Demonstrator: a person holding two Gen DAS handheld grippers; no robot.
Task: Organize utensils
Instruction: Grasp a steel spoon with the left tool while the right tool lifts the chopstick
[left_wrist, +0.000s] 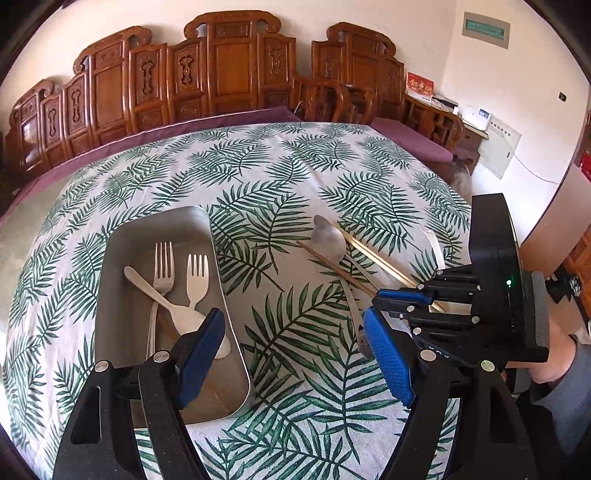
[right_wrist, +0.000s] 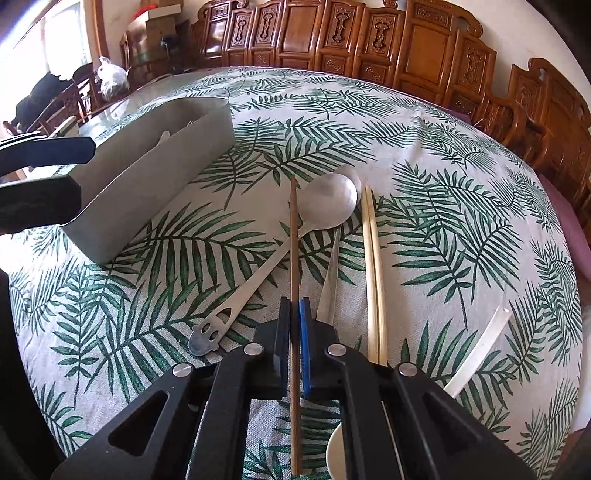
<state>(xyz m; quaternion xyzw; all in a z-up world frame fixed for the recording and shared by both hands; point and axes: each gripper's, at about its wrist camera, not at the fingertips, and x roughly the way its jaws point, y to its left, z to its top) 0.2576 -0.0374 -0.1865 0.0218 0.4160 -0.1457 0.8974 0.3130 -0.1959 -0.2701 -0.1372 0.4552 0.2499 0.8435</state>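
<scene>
Covering the table, a palm-leaf cloth (right_wrist: 424, 155); right tool (right_wrist: 294, 317) pinching a brown chopstick (right_wrist: 293, 229), left tool (left_wrist: 295, 354) spread.

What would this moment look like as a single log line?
right gripper: shut on brown chopstick | left gripper: open, empty, above tray | tray: two forks, spoon

1. The left tongs' pad (left_wrist: 201, 354) covers the near ends of the 2 forks (left_wrist: 164, 266) and the pale spoon (left_wrist: 173, 310) in the grey tray (left_wrist: 110, 295).
2. The right tongs (right_wrist: 294, 332) hide the middle of the brown chopstick (right_wrist: 293, 229); its near end runs off the bottom edge.
3. A white spoon (right_wrist: 476, 354) is partly hidden behind the right tongs' arm.
4. The tray's contents are too hidden by its wall to tell in the right wrist view.
</scene>
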